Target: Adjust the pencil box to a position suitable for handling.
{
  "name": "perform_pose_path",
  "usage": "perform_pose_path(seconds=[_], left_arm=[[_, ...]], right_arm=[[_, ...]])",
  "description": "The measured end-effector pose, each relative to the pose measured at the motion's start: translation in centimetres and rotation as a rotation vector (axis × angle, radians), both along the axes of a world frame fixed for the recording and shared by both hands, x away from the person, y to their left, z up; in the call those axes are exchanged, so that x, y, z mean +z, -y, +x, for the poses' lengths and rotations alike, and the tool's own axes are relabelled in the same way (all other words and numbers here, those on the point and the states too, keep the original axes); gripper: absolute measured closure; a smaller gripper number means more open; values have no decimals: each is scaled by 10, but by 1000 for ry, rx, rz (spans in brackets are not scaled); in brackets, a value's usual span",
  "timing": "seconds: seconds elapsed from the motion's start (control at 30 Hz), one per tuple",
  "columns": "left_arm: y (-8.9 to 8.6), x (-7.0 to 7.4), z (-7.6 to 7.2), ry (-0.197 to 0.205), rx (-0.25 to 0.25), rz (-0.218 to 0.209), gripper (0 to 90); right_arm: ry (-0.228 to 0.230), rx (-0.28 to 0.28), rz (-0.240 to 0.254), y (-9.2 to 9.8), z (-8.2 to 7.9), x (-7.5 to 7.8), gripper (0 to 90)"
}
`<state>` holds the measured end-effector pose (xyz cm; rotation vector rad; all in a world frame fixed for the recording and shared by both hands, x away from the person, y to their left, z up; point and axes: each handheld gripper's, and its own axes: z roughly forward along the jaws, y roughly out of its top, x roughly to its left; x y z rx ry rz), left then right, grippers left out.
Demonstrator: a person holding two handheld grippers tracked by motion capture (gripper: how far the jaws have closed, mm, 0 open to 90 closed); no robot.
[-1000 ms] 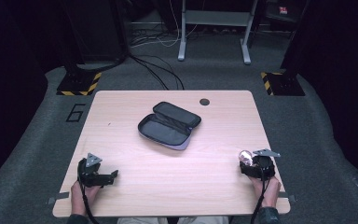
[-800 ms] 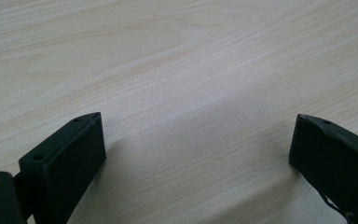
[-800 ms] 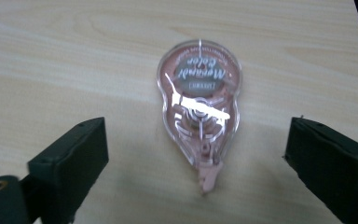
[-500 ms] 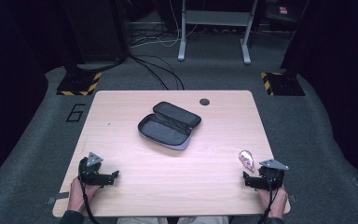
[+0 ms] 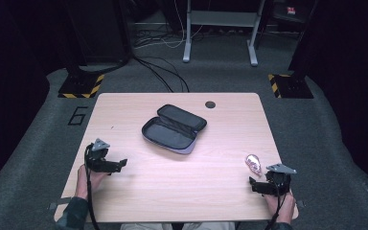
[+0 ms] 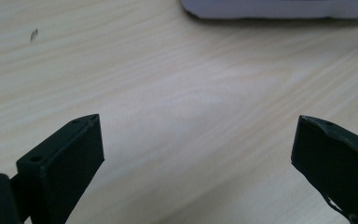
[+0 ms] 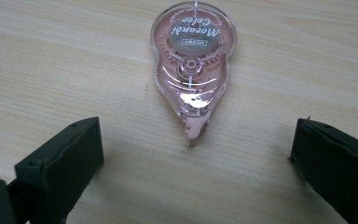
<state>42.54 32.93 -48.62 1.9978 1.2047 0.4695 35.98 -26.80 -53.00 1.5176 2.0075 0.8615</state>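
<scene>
R gripper (image 7: 193,154) is mine, low near the table's near-right edge, jaws spread wide, nothing btwn them. Correction tape dispenser (image 7: 193,65) lies flat on the table (image 7: 51,56) just ahead of the jaw tips, centred btwn them, not touching either. Its pink tip points back at me, round end away.

In the high view same story: R gripper (image 5: 263,184) near the front-right corner, tape dispenser (image 5: 253,164) just beyond it, close to the table's right edge.

Risks, my read:
- Shell is clear, glossy, teardrop shaped. If I close on the tapered part near the tip, it'll prob squirt fwd out of the jaws. Better to go further in and grip across the wide round body.
- It lies flat and thin. Come in too high and the jaws close above it; too low and the tips hit the wood and shove it.
- Any push sends it away or right, and the edge is near, so it could go off the table.

L gripper (image 5: 106,163) at front-left, also wide open, empty, hovering over bare wood, well apart from everything.

Farther out, mid-table: pencil case (image 5: 173,128) open, lid flipped back, interior looks empty afaict. Likely drop target, well apart from the dispenser, so a long carry w/ a slippery grip = drop risk en route.
</scene>
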Motion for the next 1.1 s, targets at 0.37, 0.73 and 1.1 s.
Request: perform_pose_path(seconds=[0.37,0.73,1.1], left_arm=[[28,19,45,-4,-42,32,17],[48,29,93,-24,-80,52,110],[66,19,122,-39,-16,63,377]], right_arm=[[-2,-5,5,0,0,0,31],[2,-4,4,1,0,0,41],[3,-8,6,0,-1,0,47]])
